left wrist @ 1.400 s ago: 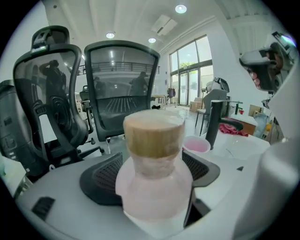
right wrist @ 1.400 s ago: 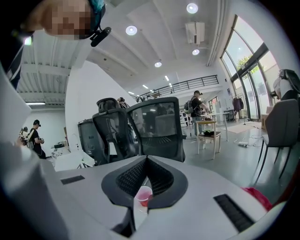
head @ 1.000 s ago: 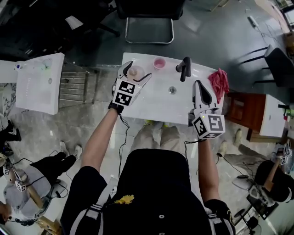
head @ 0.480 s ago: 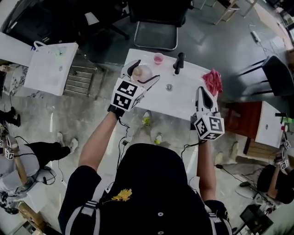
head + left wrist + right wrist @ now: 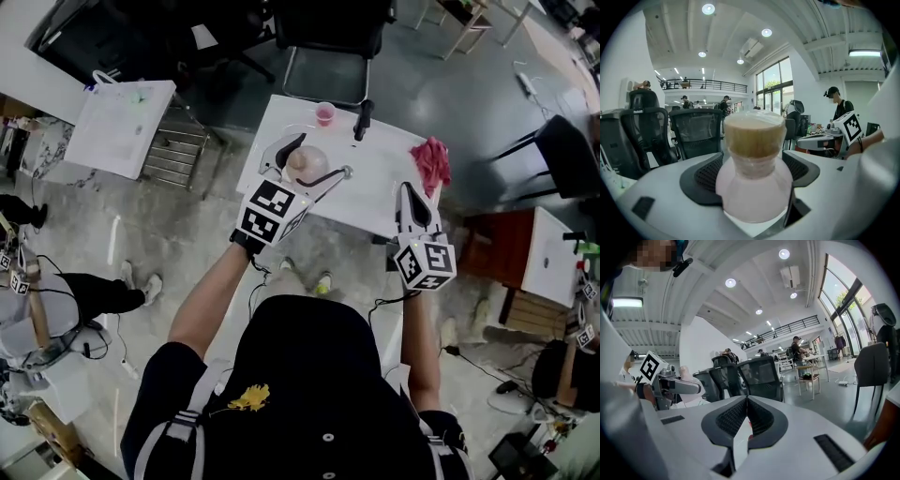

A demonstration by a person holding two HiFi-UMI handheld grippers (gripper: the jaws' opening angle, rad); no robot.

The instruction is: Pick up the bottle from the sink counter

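The bottle (image 5: pixel 305 164) is pale pink with a tan, film-wrapped cap, and it is held upright above the white sink counter (image 5: pixel 375 183). My left gripper (image 5: pixel 310 160) is shut on it, its dark pads pressing the rounded shoulder from both sides. In the left gripper view the bottle (image 5: pixel 753 185) fills the space between the jaws of the left gripper (image 5: pixel 752 171). My right gripper (image 5: pixel 409 193) hovers over the counter's right front edge. Its jaws are shut with nothing between them, as the right gripper view shows (image 5: pixel 746 414).
A small pink cup (image 5: pixel 324 113) and a black faucet (image 5: pixel 362 119) stand at the counter's far edge, and a red cloth (image 5: pixel 430 161) lies at its right end. An office chair (image 5: pixel 333 37) is behind the counter, a metal rack (image 5: pixel 173 145) to its left, and a wooden side table (image 5: pixel 497 248) to its right.
The left gripper has lifted the bottle off the counter, up and a little to the right. The right gripper has stayed in place, shut.
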